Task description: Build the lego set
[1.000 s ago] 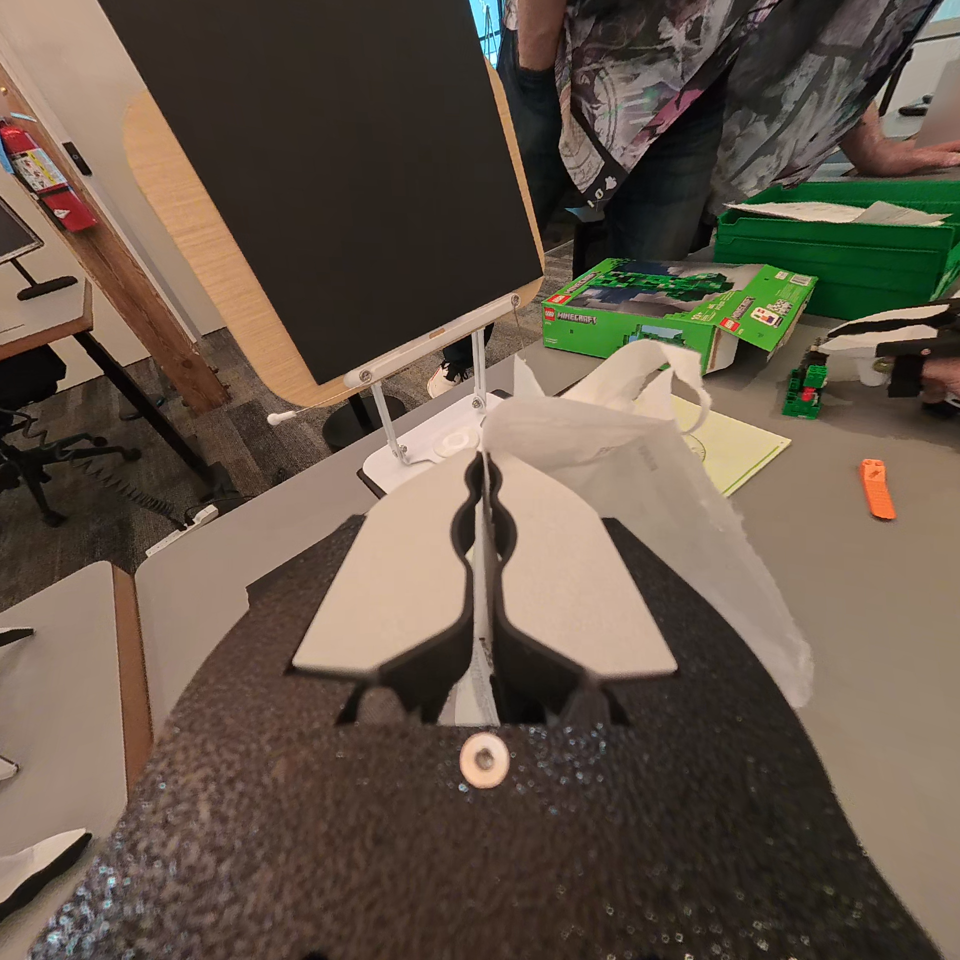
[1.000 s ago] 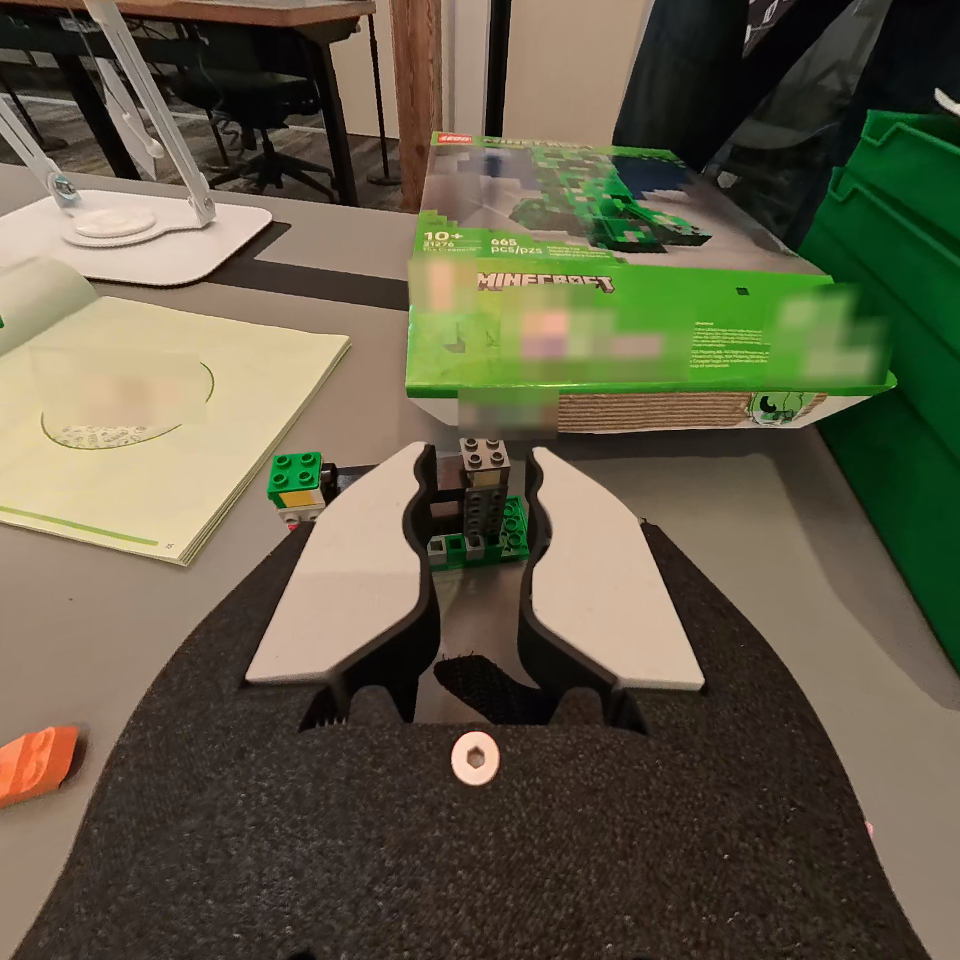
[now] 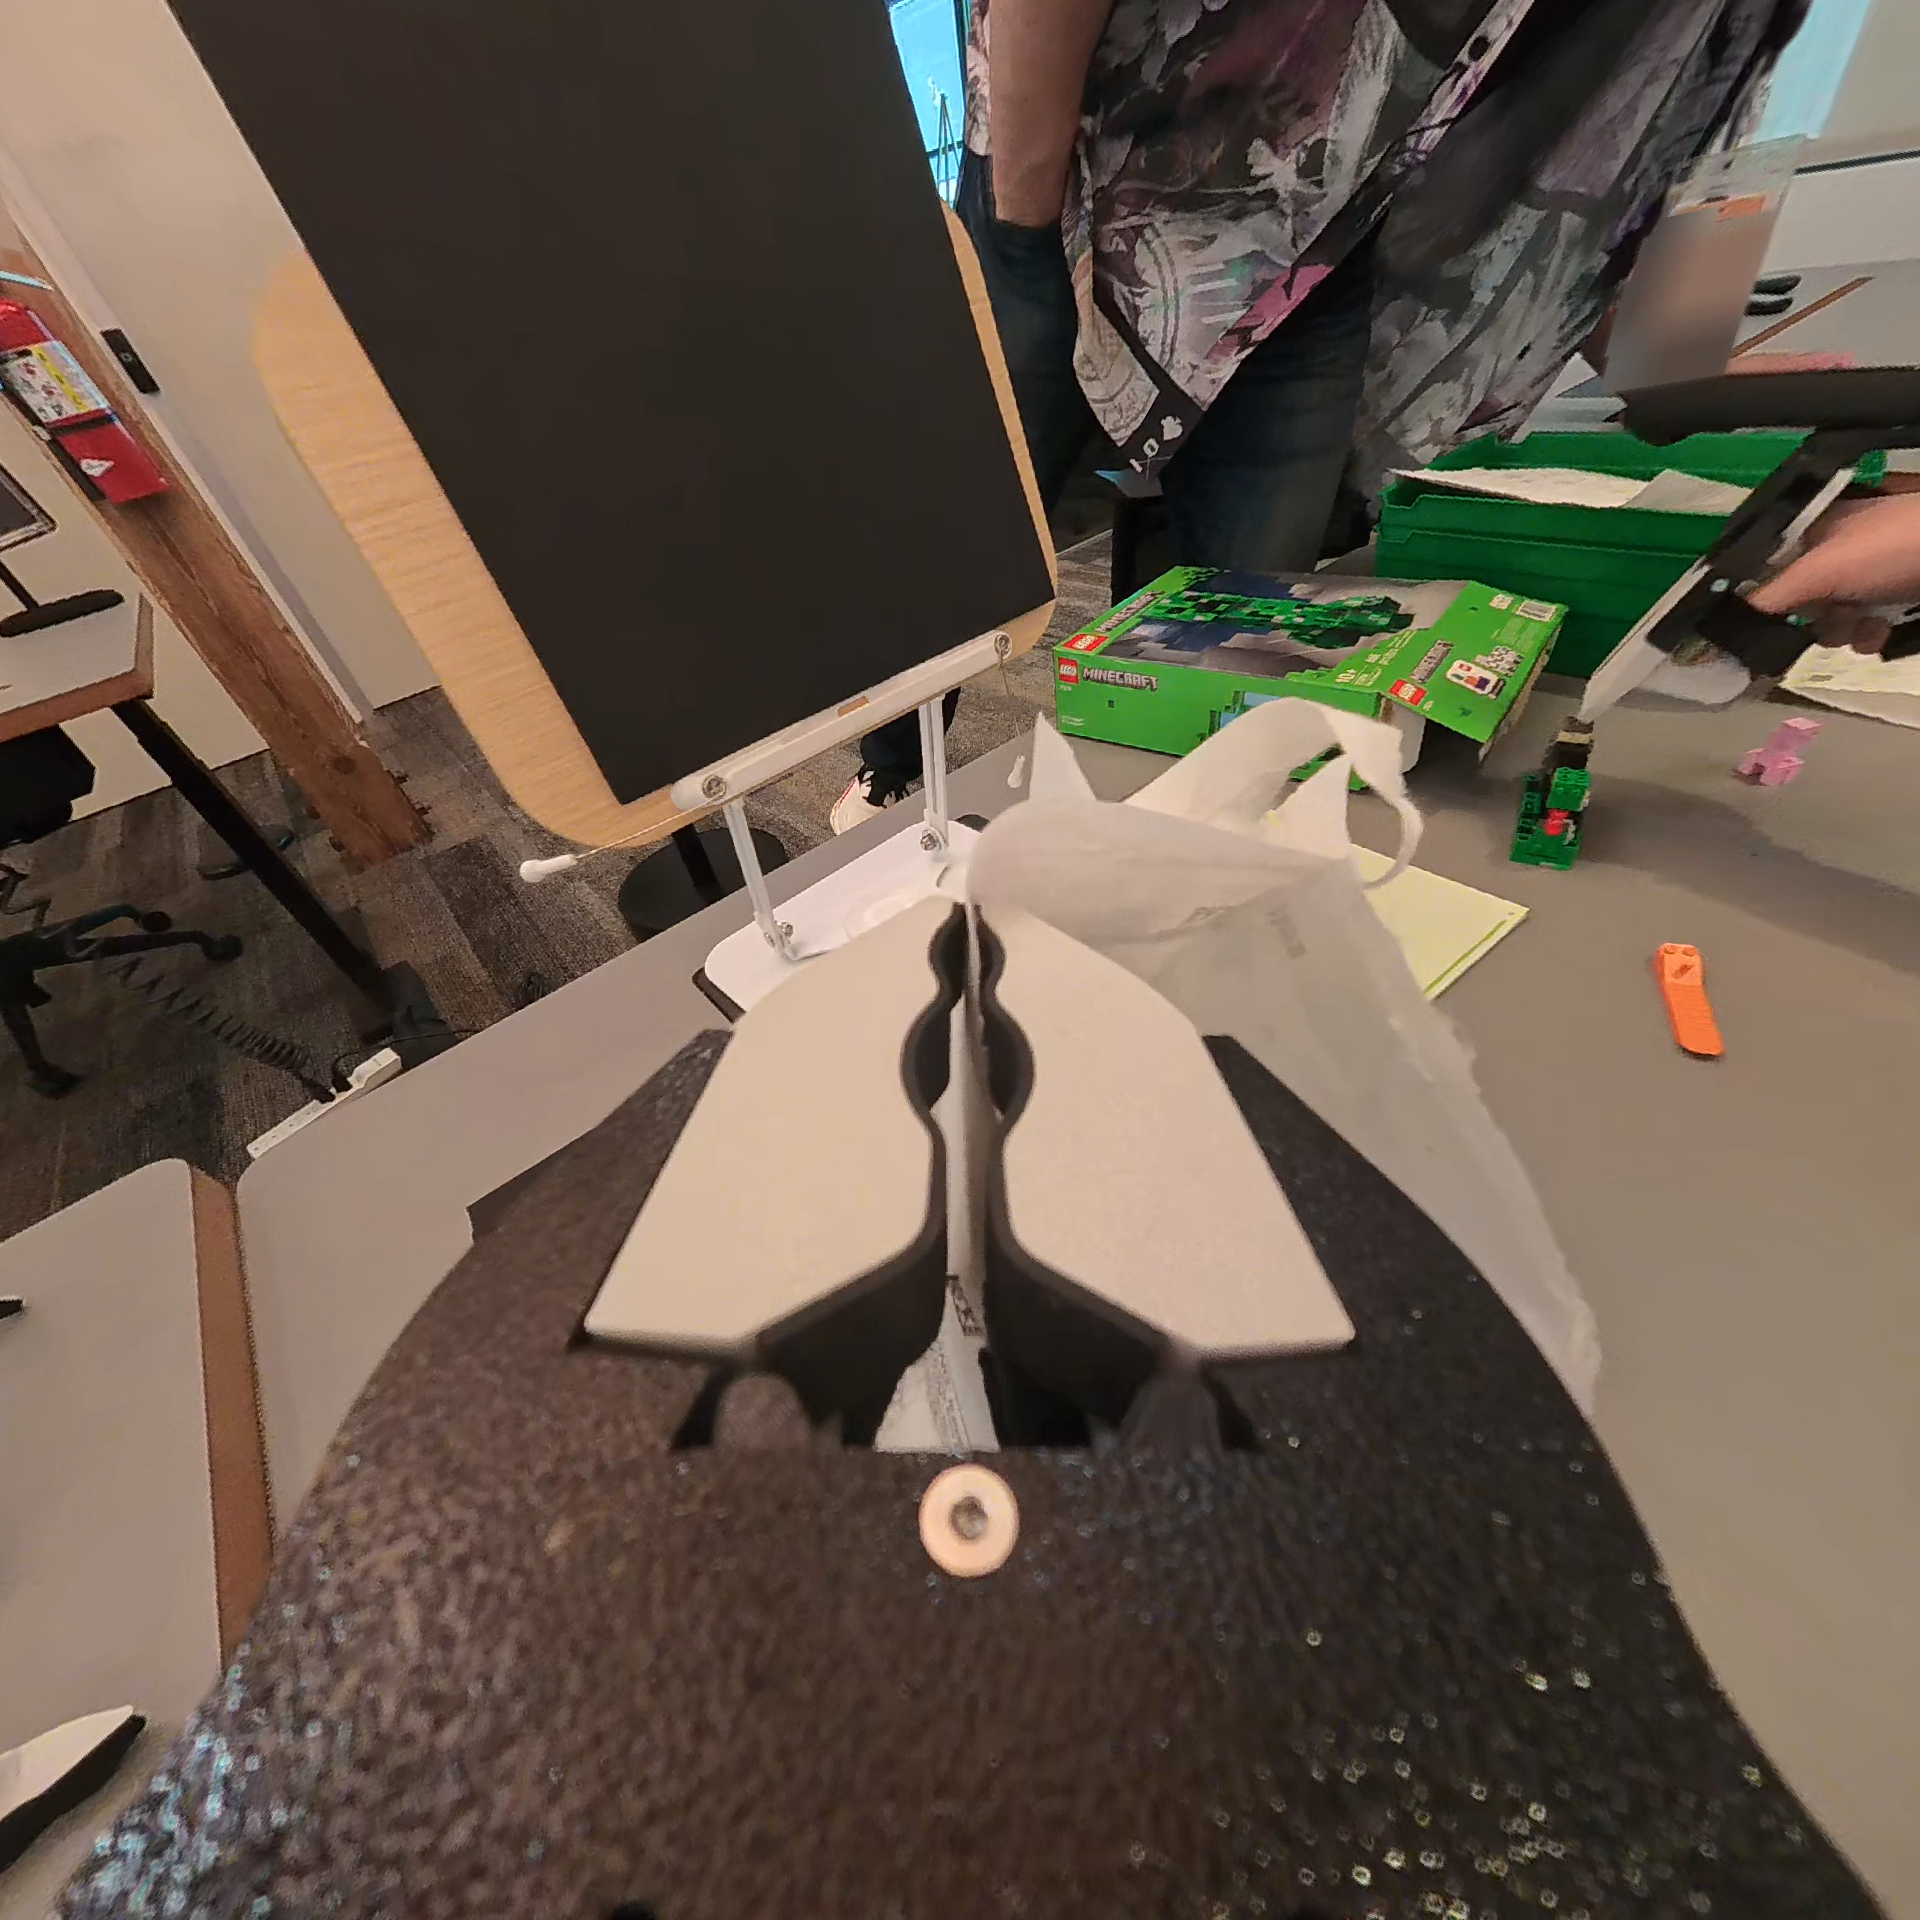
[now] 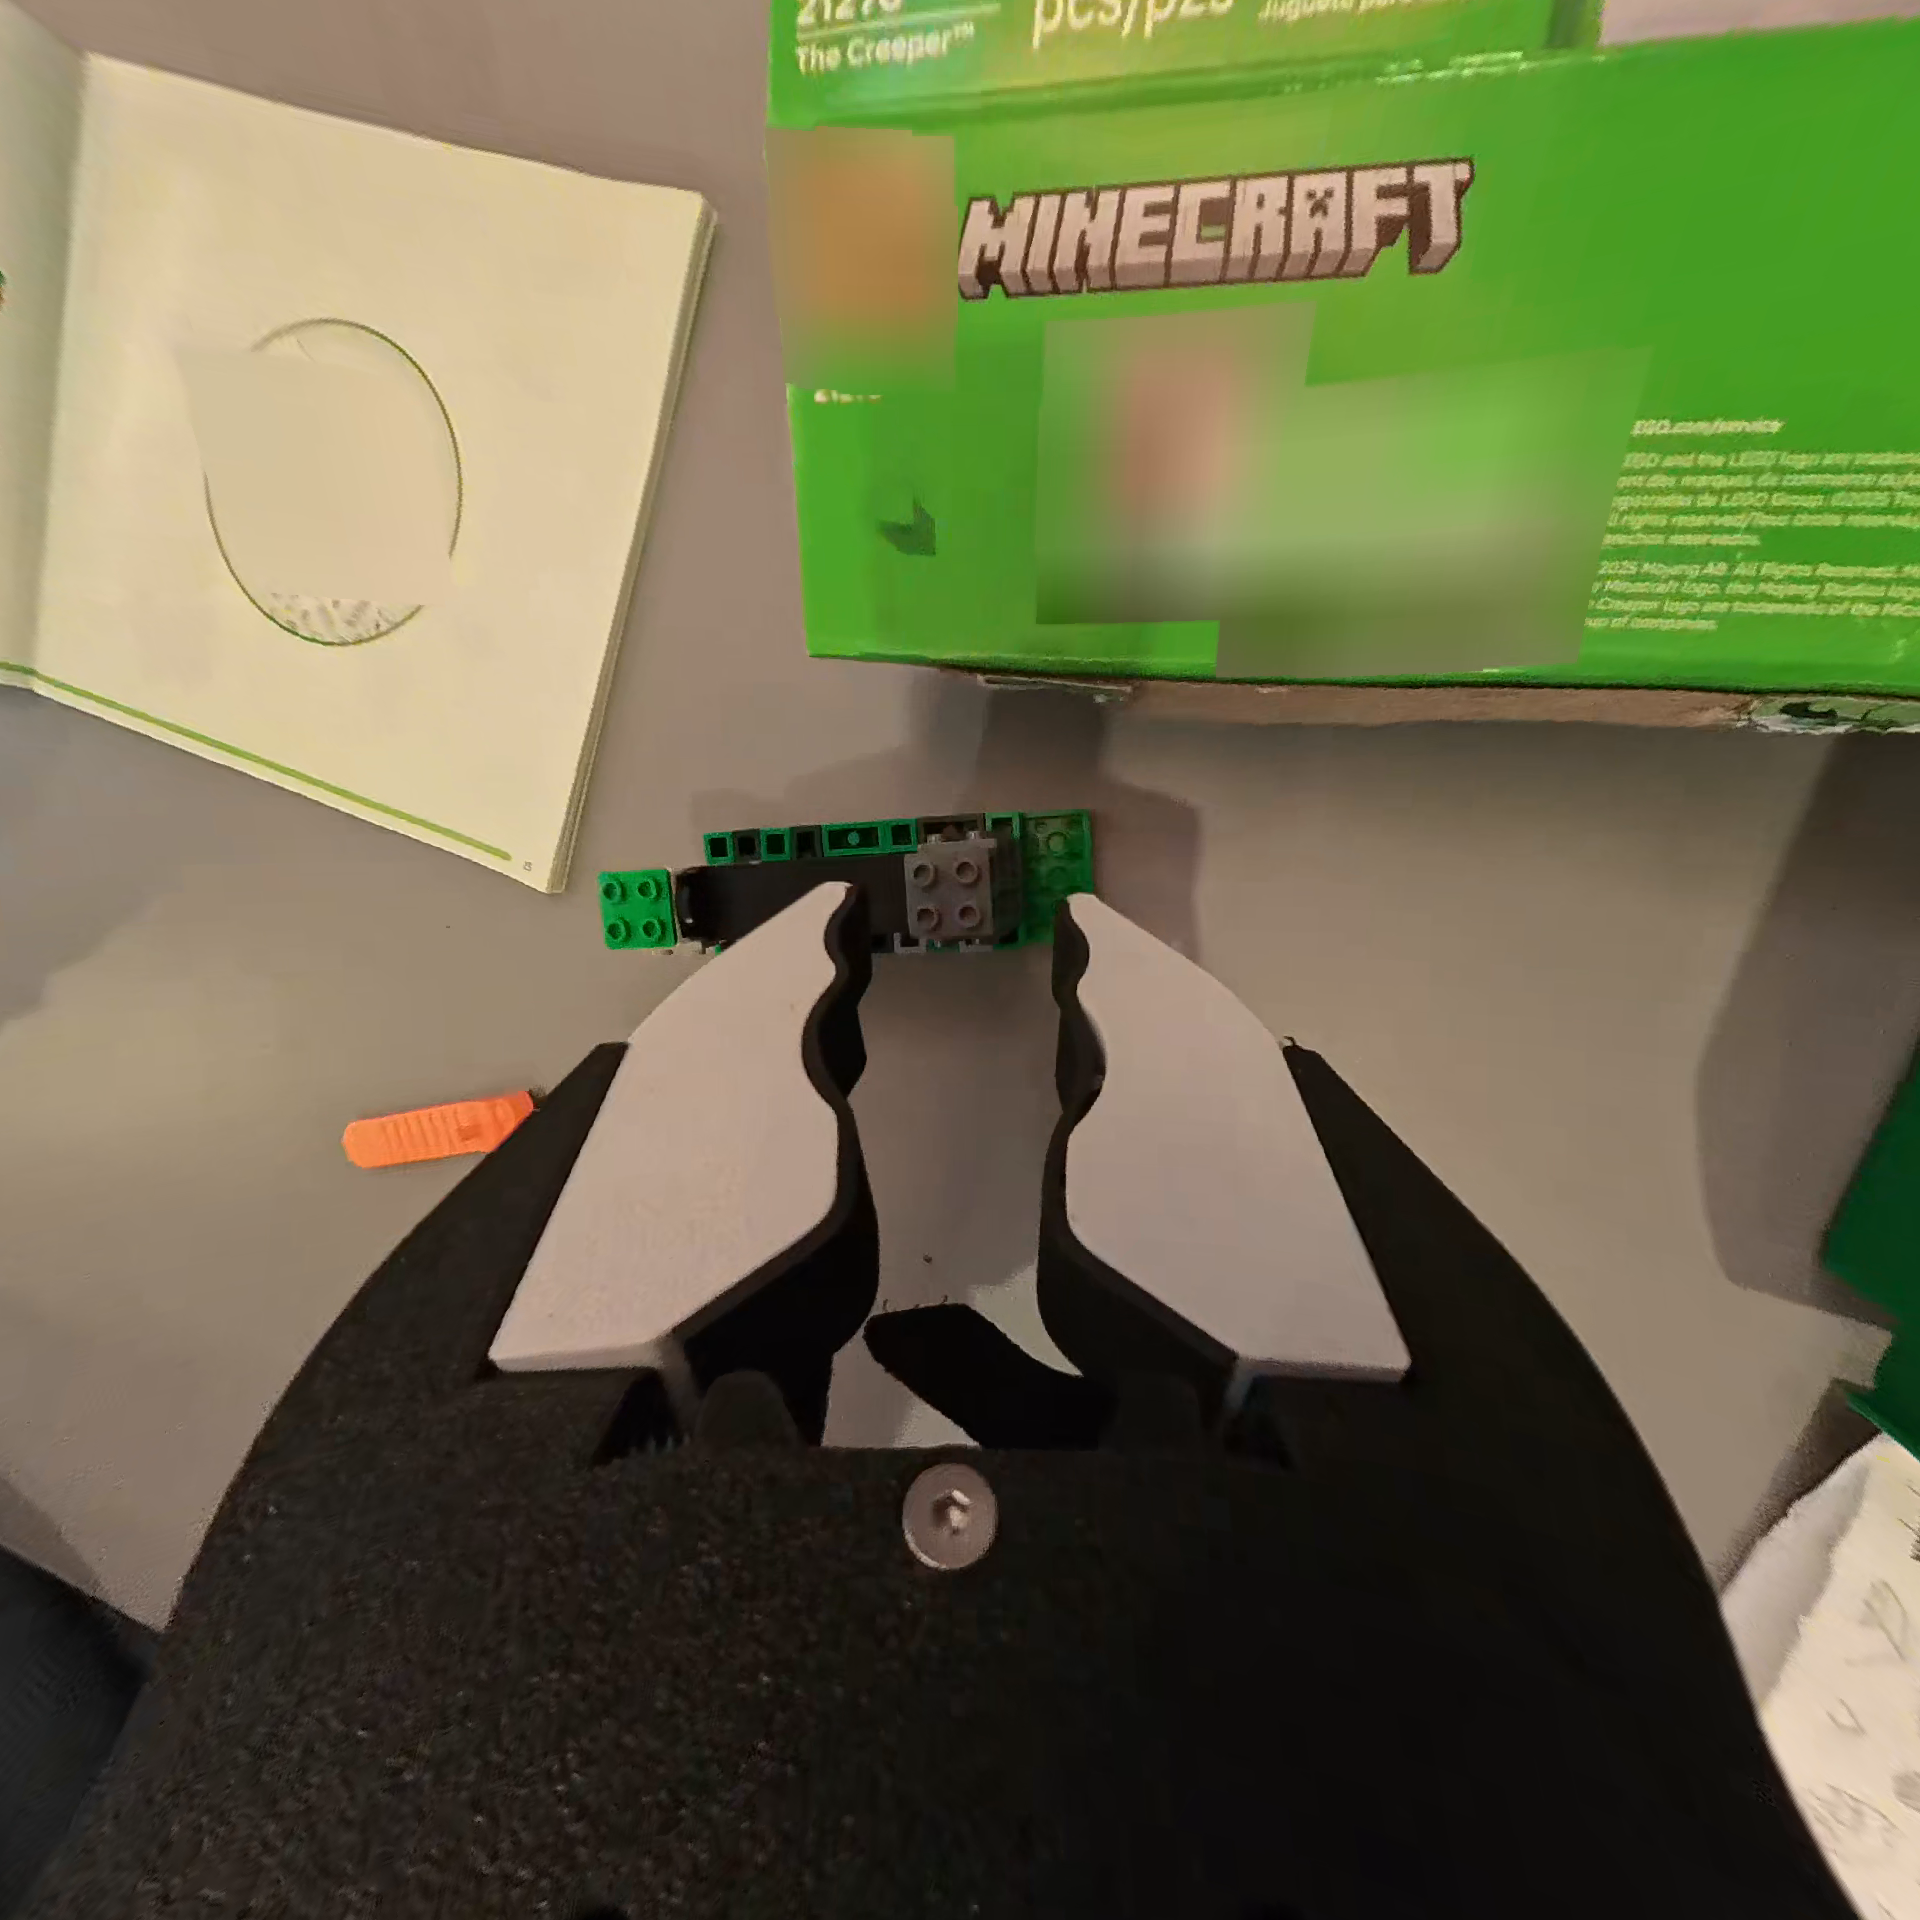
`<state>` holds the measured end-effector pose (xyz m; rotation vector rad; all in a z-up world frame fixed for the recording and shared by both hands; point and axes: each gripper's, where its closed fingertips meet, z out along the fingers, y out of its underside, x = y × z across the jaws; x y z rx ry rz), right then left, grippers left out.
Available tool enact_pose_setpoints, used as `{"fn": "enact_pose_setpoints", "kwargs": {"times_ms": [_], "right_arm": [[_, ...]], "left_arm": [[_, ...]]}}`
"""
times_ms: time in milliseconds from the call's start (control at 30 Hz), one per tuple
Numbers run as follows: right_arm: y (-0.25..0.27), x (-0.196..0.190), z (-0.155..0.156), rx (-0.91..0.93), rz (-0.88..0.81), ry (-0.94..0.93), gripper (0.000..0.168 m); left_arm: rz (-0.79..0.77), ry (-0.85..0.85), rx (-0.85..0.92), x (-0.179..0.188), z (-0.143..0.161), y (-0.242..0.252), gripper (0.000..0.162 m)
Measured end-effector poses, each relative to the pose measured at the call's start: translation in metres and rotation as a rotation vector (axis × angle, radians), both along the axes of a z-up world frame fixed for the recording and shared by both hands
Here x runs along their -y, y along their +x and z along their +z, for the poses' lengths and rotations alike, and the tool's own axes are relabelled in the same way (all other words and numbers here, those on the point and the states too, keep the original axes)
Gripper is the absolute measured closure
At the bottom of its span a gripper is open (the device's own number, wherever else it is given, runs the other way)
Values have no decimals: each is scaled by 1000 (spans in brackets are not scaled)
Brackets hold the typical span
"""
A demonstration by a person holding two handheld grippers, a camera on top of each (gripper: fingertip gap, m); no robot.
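A small green, black and grey lego build [image 4: 894, 883] stands on the grey table, with a grey studded brick [image 4: 948, 891] on top. My right gripper [image 4: 956, 909] hangs above it, pointing down, open and empty, its fingertips on either side of the grey brick. The build also shows in the left wrist view [image 3: 1553, 805], under the right gripper [image 3: 1621, 686]. My left gripper [image 3: 968, 920] is shut on a white paper bag [image 3: 1278, 997], held above the table's left end.
A green lego box [image 4: 1351, 343] lies just behind the build. An open instruction booklet [image 4: 343, 447] lies to its left. An orange brick separator [image 4: 436, 1127] lies on the table. A pink lego figure [image 3: 1782, 750], green bins [image 3: 1538, 540], a tablet stand [image 3: 831, 925] and a standing person [image 3: 1299, 208] are nearby. The tips of one gripper are about 55 cm away from the tips of the other.
My right gripper has risen and tilted to look straight down on the build, and its jaws have opened wider. My left gripper still holds the bag, nearly unmoved.
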<state>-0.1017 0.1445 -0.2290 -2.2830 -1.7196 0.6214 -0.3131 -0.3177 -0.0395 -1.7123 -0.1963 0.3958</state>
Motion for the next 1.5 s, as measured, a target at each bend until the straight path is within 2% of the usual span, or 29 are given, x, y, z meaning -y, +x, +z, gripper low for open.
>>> {"fn": "enact_pose_setpoints", "kwargs": {"times_ms": [200, 300, 367, 433, 567, 633, 867, 1000, 1100, 1133, 1167, 1267, 1400, 1500], "right_arm": [[-3, -3, 6, -39, 0, 54, 136], [0, -6, 19, -244, 13, 251, 136], [7, 5, 21, -413, 0, 373, 152], [17, 13, 7, -501, -35, 457, 168], [20, 20, -13, -624, -75, 516, 168], [17, 19, 4, -703, -65, 599, 168], [6, 10, -3, -659, -80, 613, 168], [14, 23, -16, -531, -109, 521, 168], [8, 39, 33, -582, -64, 728, 168], [-2, 45, 43, -569, -9, 697, 168], [-15, 52, 44, -518, 56, 584, 168], [-42, 56, 18, -184, 227, 248, 168], [-50, 47, -20, 211, 436, 283, 168], [-34, 52, -33, 426, 561, 316, 168]], "left_arm": [[-3, 9, 1, 2, 2, 1, 162], [-2, 12, 0, 3, 2, 1, 162], [0, 17, -2, 4, 4, 1, 162], [4, 21, -2, 5, 4, 0, 162], [10, 13, -2, 4, 3, 0, 162], [10, 4, -3, 3, 2, 0, 162], [9, -10, -8, -1, 0, 0, 162], [11, -11, -7, 0, 0, 0, 162], [15, -8, -6, 2, 0, -2, 162], [15, -6, -4, 2, 0, -2, 162], [13, -4, -3, 1, 0, -2, 162], [8, -7, -5, 1, 0, 0, 162], [17, -4, -29, 3, 5, 2, 162], [19, 2, -28, 5, 6, 1, 162]]}}
